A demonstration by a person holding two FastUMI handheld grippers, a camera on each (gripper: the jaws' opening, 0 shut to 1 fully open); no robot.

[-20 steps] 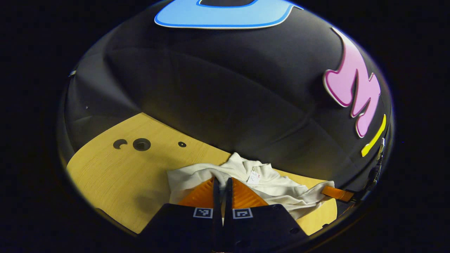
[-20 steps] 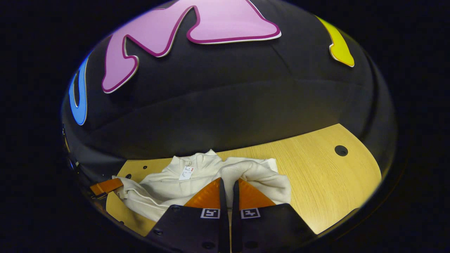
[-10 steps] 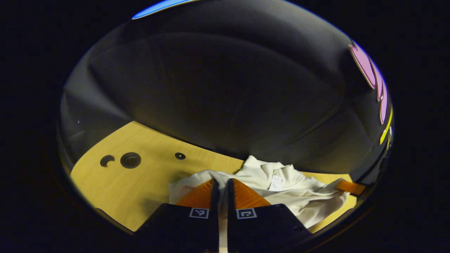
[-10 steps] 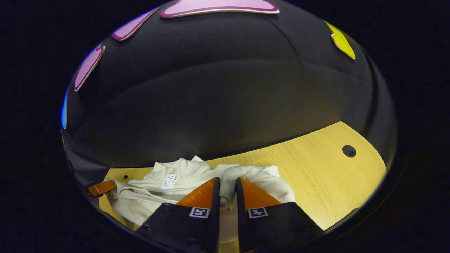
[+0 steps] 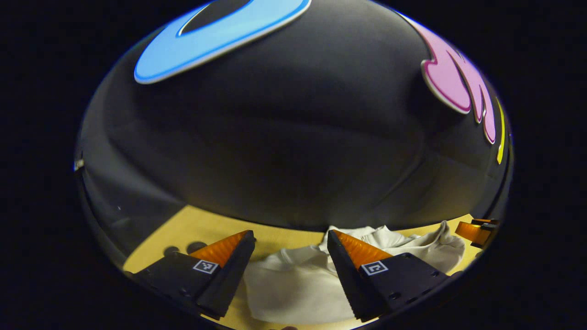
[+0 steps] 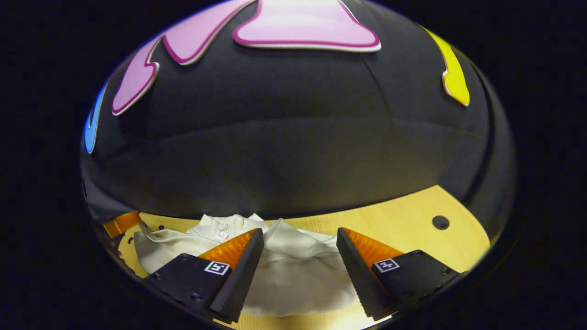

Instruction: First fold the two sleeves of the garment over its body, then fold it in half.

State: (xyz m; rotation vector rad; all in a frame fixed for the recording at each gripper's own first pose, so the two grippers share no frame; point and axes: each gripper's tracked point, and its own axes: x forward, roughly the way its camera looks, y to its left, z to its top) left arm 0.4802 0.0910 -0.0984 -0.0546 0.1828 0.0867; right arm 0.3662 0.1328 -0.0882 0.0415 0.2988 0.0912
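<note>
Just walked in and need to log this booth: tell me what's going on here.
A person is folding a cream garment on a wooden table with two handheld grippers. Both the left gripper and the right gripper are open above the cloth, gripping nothing. The garment lies bunched in a compact heap, its collar and tag toward the booth wall. Whether the fold is finished can't be told.

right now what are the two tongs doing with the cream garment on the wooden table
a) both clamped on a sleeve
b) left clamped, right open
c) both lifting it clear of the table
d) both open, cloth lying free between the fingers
d: the left tongs and the right tongs each stand with fingers spread wide, and the cream fabric garment lies slack on the light wooden table, gripped by neither.
</note>
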